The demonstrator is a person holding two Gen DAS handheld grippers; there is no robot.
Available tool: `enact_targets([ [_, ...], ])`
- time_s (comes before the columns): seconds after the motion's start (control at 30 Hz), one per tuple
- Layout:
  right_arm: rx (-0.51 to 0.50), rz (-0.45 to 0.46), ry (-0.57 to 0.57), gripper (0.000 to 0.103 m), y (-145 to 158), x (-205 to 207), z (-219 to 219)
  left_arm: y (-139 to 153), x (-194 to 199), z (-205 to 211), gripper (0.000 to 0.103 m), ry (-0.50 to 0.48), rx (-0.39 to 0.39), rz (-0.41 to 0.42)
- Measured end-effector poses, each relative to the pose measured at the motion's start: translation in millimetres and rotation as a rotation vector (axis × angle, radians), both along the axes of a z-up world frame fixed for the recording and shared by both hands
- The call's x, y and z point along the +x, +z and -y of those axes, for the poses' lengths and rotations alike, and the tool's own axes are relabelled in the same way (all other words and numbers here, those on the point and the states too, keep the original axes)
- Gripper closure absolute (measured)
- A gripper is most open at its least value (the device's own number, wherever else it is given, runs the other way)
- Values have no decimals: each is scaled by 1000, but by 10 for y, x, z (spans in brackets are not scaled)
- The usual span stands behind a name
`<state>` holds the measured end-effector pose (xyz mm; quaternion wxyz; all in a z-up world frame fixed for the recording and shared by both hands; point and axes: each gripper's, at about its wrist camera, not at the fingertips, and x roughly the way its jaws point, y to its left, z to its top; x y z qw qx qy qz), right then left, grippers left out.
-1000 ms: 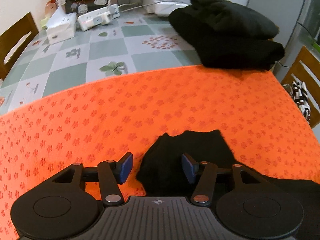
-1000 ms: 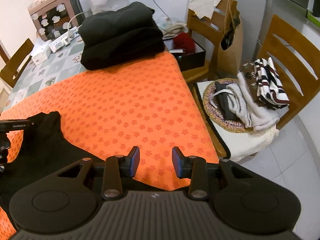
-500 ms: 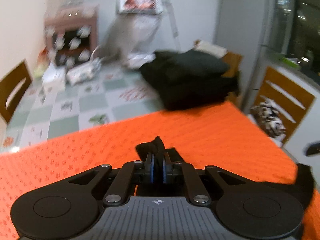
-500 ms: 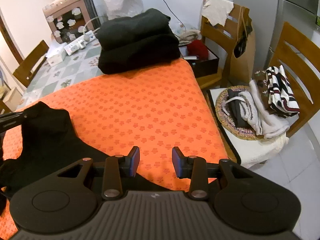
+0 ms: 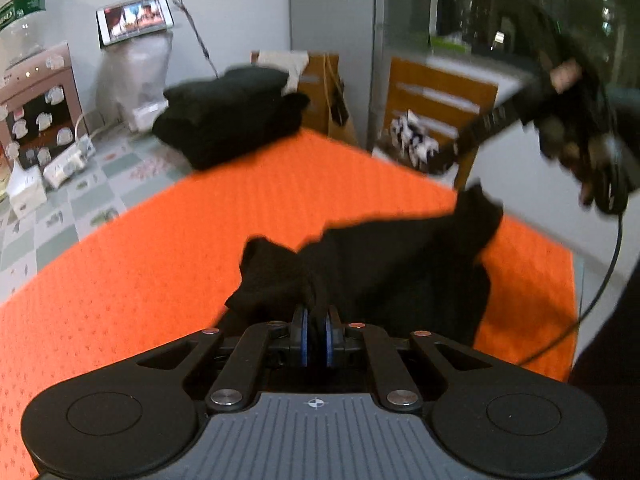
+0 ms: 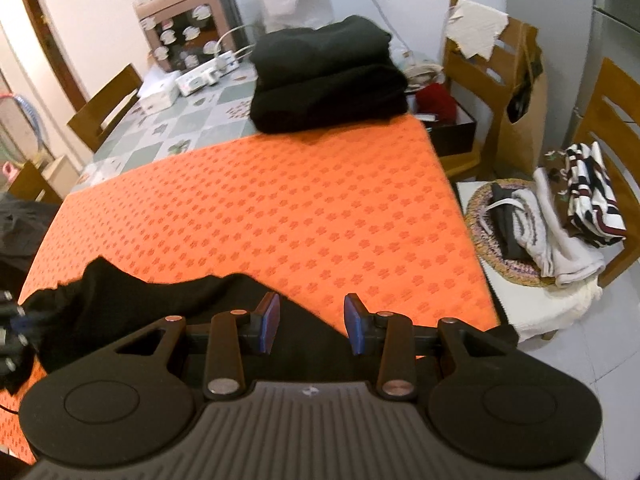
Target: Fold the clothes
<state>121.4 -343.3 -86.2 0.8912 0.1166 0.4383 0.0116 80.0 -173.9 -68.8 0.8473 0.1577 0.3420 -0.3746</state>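
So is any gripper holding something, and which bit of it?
The left gripper is shut on the black garment, pinching a bunched fold at one edge. The right gripper is open and holds nothing.

Blurred in the left wrist view: folded black stack [image 5: 232,116], chair [image 5: 440,108], right gripper [image 5: 452,156] with the hand [image 5: 580,128] behind it, fingers indistinguishable. Hidden: near part of black garment [image 6: 160,304] behind the right gripper's body; pinched fold between left gripper [image 5: 316,336] fingers. Cut off at left edge, right wrist view: dark object [image 6: 10,328], unidentifiable.
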Motion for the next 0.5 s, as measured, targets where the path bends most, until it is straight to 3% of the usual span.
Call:
enact_targets([
  [0.3,6,-23,118,62,-64,53,-300,-81,-195,-46,89,78,10,-29],
  [0.5,18,-10,211,62,-31,134,-531,15,-311,-131,80,155,3,-25],
])
